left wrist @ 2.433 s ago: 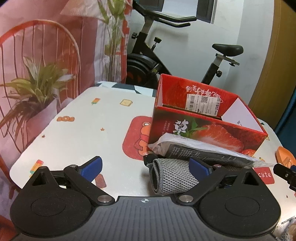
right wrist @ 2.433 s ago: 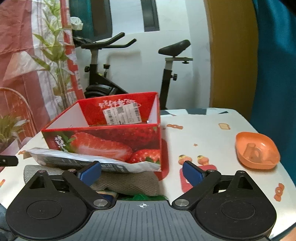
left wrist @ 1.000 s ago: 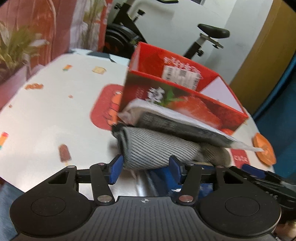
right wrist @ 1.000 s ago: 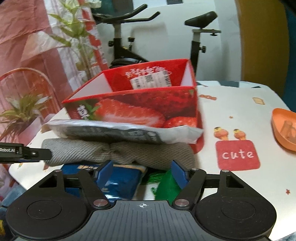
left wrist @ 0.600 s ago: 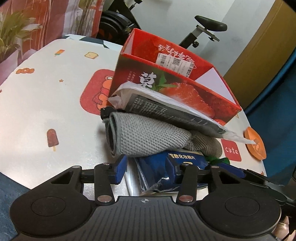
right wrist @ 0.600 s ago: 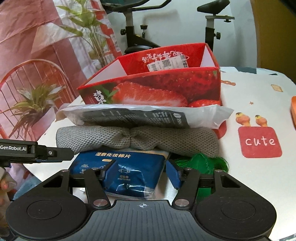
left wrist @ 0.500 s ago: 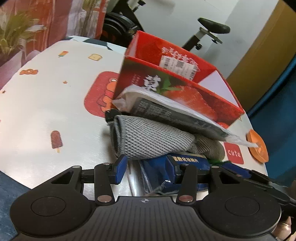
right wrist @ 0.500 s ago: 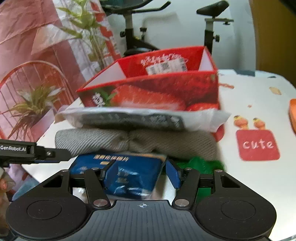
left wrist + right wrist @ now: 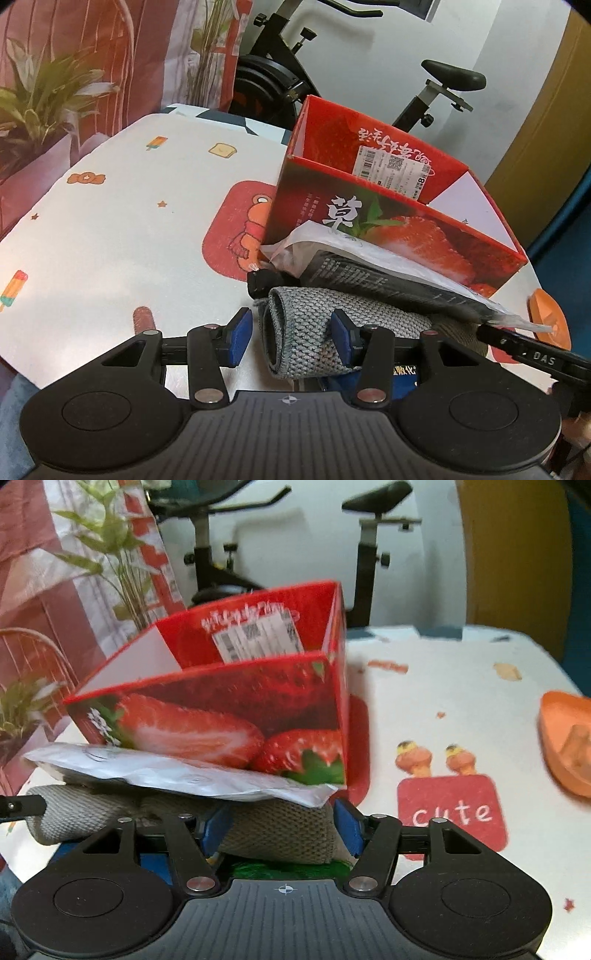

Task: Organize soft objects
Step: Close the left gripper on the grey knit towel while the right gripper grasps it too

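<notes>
A grey knit roll point(image 9: 306, 325) lies on the table in front of a red strawberry box point(image 9: 388, 229), under a white and black plastic packet point(image 9: 388, 280). My left gripper point(image 9: 291, 334) stands open around the roll's left end; its left pad is clear of the knit. A blue packet point(image 9: 404, 373) peeks out beneath. In the right wrist view my right gripper point(image 9: 282, 829) straddles the right end of the roll point(image 9: 277, 830). Its jaws are opening, and the knit does not look squeezed. The box point(image 9: 221, 709) rises just behind, and something green point(image 9: 288, 867) lies under the roll.
An orange dish point(image 9: 565, 738) sits at the table's right side. A small black item point(image 9: 262, 282) lies by the roll's left end. An exercise bike point(image 9: 280, 66) and potted plants point(image 9: 40, 96) stand beyond the far edge. The printed tablecloth point(image 9: 110, 229) stretches to the left.
Both grippers have come forward off the blue packet and now sit around the two ends of the grey roll. The right one moved more, and its jaws stand wider.
</notes>
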### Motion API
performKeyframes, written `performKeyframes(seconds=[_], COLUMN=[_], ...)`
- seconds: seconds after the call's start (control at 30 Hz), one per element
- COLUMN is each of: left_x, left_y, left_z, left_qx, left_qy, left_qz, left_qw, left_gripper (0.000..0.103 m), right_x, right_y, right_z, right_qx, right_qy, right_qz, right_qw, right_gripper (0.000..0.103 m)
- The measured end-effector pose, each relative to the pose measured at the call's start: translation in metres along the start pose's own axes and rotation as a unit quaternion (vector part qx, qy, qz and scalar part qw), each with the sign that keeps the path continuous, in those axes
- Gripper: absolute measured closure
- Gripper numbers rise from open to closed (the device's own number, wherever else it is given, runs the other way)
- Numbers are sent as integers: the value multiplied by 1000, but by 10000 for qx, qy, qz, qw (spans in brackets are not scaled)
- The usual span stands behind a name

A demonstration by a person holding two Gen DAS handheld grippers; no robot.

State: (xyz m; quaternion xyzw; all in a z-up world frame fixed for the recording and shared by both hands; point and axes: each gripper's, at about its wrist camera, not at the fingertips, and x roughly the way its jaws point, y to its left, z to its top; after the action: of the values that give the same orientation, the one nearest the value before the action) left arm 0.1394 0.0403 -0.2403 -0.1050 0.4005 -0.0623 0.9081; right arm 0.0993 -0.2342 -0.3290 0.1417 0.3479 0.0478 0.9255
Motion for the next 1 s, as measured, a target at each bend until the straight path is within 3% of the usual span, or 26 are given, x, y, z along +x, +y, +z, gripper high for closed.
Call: performKeyframes(seconds=[0.23,0.37,0.47,0.7,1.0], left_x=[10,12,11,14,23], left_y=[-1,-2,-2,-2,4], left_z=[-1,-1,-2,-4,-6], left_qx=[21,88,132,128,-90], left_qy=[48,65,30,96,211], left_qz=[-22,-9,-140,-158,-221], left_qw=[10000,9999,9998,9997,9995], left_gripper=[54,70,70,70,70], right_x=[25,24,22,29,33], right_y=[-24,-20,-17,-18,-19], right_z=[-6,-9,-7,-7,-9], right_qx=[753,718,704,830,876], right_qy=[381,335,327,387,386], right_qz=[406,414,454,437,544], right_qw=[9956,9960,9959,9948,9939], right_gripper=[40,53,63,53,60])
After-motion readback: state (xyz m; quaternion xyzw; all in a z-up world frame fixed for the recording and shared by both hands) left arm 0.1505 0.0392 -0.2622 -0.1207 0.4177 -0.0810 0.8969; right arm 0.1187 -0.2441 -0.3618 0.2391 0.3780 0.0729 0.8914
